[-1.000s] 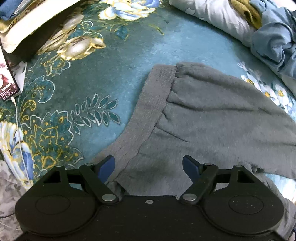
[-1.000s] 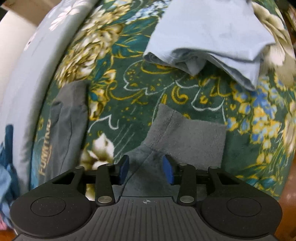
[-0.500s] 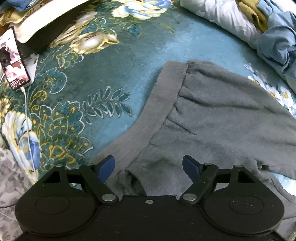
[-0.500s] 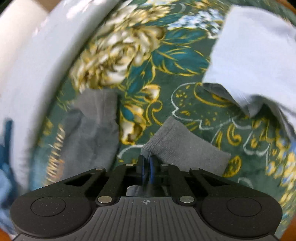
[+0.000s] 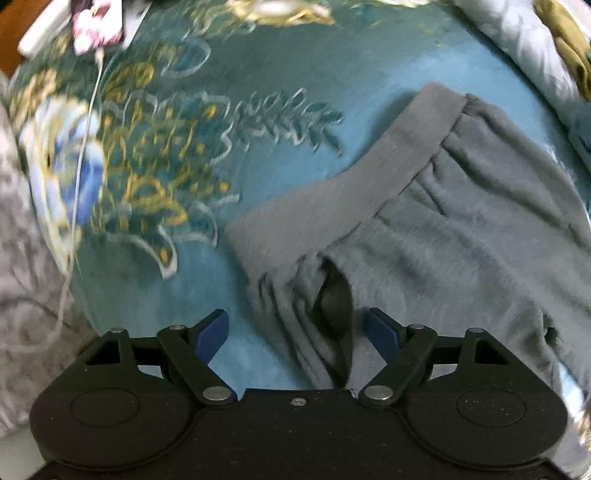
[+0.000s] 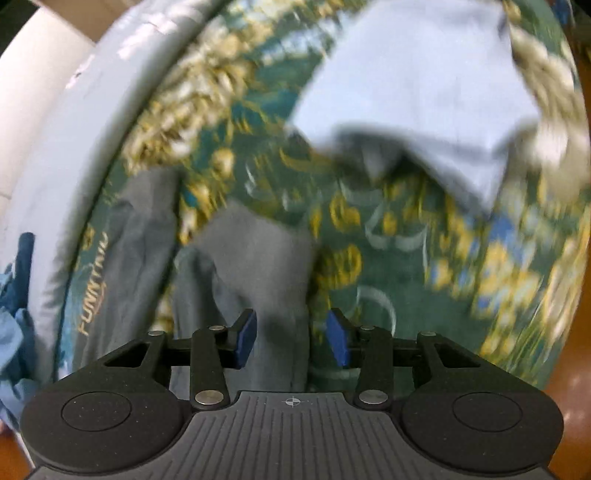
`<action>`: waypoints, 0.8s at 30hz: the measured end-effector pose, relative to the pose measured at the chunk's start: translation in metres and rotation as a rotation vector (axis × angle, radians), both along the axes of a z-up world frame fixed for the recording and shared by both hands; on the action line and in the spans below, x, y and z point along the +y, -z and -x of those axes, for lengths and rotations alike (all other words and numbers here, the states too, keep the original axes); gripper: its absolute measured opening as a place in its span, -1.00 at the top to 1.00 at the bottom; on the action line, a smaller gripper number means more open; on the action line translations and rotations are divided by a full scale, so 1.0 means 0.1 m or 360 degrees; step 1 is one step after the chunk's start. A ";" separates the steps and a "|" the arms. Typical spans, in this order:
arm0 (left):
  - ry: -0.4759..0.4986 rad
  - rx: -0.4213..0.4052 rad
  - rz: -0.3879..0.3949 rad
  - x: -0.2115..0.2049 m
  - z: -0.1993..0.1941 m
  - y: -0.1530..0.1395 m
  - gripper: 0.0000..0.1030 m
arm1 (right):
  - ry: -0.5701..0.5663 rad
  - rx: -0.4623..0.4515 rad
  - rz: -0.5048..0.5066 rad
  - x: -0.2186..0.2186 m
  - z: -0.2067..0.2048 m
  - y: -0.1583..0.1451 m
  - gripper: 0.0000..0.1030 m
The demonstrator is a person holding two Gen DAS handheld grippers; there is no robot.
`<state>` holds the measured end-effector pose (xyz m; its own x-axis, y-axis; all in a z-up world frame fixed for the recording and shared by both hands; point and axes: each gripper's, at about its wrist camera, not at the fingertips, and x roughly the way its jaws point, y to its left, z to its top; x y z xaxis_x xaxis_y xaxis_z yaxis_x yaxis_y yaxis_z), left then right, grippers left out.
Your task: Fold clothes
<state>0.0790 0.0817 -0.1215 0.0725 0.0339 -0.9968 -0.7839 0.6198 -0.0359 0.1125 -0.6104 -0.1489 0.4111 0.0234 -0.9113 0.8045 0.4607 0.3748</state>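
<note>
in the left wrist view, the left gripper is pointed straight down over a teal floral bedspread, and its blue pads are set wide apart with nothing pressed between them. a pair of grey sweatpants is spread across the right half of the picture – the ribbed waistband runs diagonally from upper right to lower left. the bunched corner of the waistband and an open pocket are seen between the pads, but neither pad is touching the cloth. a phone with a white cable is lying at the upper left, blurred. a pale quilt and a mustard-coloured garment are piled at the upper right edge.

in the right wrist view, the picture is blurred. the right gripper is angled steeply down, and its jaws have just been opening; the pads are parted now. a grey trouser cuff is lying between them, and the pads are not seen pressing on it. a second grey leg with gold lettering is lying to the left, apart from the first – a strip of bedspread shows between the two. a folded light blue garment is resting further up on the bedspread, well apart from the cuff. a pale blue quilt is curved along the left side.
</note>
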 end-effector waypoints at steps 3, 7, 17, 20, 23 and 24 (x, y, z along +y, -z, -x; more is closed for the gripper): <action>0.0029 -0.0006 0.0011 0.01 -0.01 0.00 -0.54 | 0.0033 0.0003 -0.0042 0.09 -0.04 0.18 0.24; 0.0054 -0.0018 0.0012 0.05 -0.03 -0.03 -0.55 | 0.0011 -0.0070 -0.0070 0.19 -0.10 0.13 0.93; 0.0018 -0.0034 0.0058 0.11 0.12 0.02 -0.55 | 0.0104 0.0092 0.0129 0.05 0.18 -0.06 0.95; 0.0005 -0.0059 0.0073 0.14 0.16 0.05 -0.55 | 0.0081 0.0092 0.0118 0.12 0.14 -0.04 0.94; -0.0003 -0.0094 0.0102 0.17 0.18 0.11 -0.55 | 0.0098 0.0081 0.0122 0.14 0.16 -0.06 0.93; -0.0015 -0.0111 0.0115 0.17 0.20 0.13 -0.54 | 0.0099 0.0078 0.0118 0.13 0.15 -0.05 0.93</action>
<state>0.0595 0.0991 -0.1345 0.1418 -0.0368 -0.9892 -0.7838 0.6061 -0.1349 0.0971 -0.5973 -0.1435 0.3646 -0.0691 -0.9286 0.8490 0.4343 0.3011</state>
